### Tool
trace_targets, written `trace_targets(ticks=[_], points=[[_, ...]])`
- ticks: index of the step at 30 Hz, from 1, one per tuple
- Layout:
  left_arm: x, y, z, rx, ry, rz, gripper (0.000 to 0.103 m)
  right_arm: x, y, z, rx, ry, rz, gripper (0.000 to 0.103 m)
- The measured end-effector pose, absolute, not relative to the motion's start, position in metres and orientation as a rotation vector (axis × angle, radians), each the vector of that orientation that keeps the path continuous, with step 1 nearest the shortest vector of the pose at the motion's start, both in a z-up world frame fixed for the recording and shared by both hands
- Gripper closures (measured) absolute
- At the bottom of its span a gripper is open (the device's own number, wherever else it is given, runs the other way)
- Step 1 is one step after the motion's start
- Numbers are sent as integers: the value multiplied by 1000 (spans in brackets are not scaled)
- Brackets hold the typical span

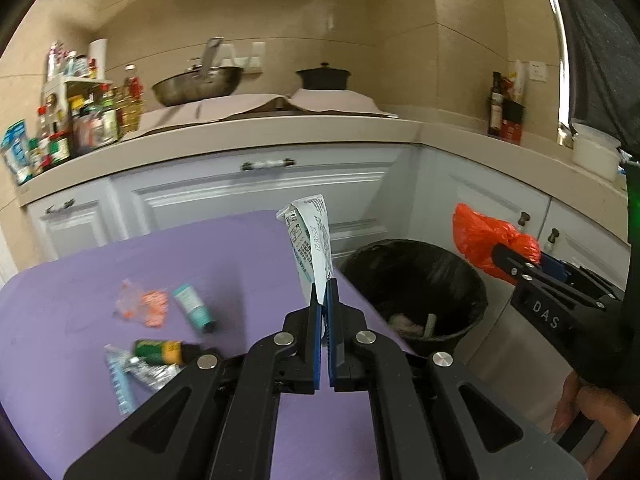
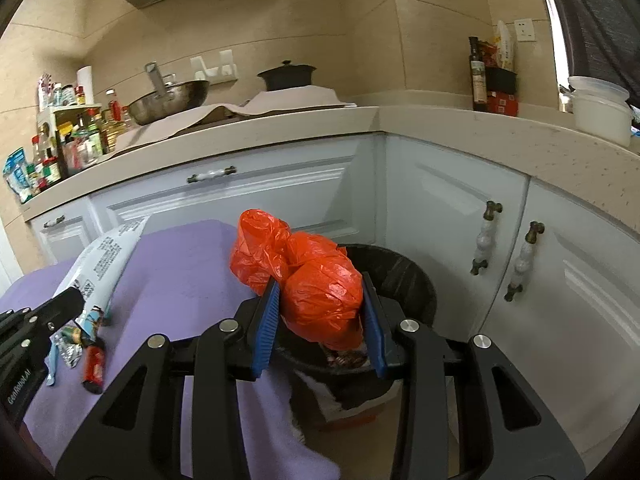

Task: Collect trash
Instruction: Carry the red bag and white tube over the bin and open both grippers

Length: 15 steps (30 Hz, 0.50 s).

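Note:
My left gripper [image 1: 325,288] is shut on a white printed wrapper [image 1: 310,236] that stands up from its tips, above the right edge of the purple table [image 1: 80,360]. The same wrapper [image 2: 108,260] shows at the left of the right wrist view. My right gripper [image 2: 320,296] is shut on a crumpled orange plastic bag [image 2: 316,288], held over the rim of the black-lined trash bin [image 2: 404,276]. From the left wrist view the bag [image 1: 484,240] hangs right of the bin [image 1: 416,280]. A teal tube [image 1: 194,306], an orange-white wrapper [image 1: 144,304], a green-yellow tube [image 1: 160,352] and a silver wrapper [image 1: 140,372] lie on the table.
White cabinets [image 1: 260,196] with handles stand close behind the table and bin. The counter [image 2: 280,128] above carries a wok, a black pot, bottles and white containers. A hand [image 1: 580,404] holds the right gripper's handle at lower right.

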<state>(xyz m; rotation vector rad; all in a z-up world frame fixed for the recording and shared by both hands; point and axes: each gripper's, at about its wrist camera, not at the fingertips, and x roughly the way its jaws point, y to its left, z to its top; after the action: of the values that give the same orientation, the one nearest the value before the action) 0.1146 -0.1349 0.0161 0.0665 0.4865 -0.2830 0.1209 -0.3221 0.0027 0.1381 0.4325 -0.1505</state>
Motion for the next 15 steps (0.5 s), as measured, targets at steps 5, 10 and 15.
trace_targets(ticks=[5,10,15], points=[[133,-166,14,92,479,-307,100,132,-341,1,136,425,-173,66],[151,-193,13,113,479,-328,100,147,-359,-1,139,418,-192,66],[172,-216,6,139,497,-331,100,162,-375,-5,148,417,-204,66]])
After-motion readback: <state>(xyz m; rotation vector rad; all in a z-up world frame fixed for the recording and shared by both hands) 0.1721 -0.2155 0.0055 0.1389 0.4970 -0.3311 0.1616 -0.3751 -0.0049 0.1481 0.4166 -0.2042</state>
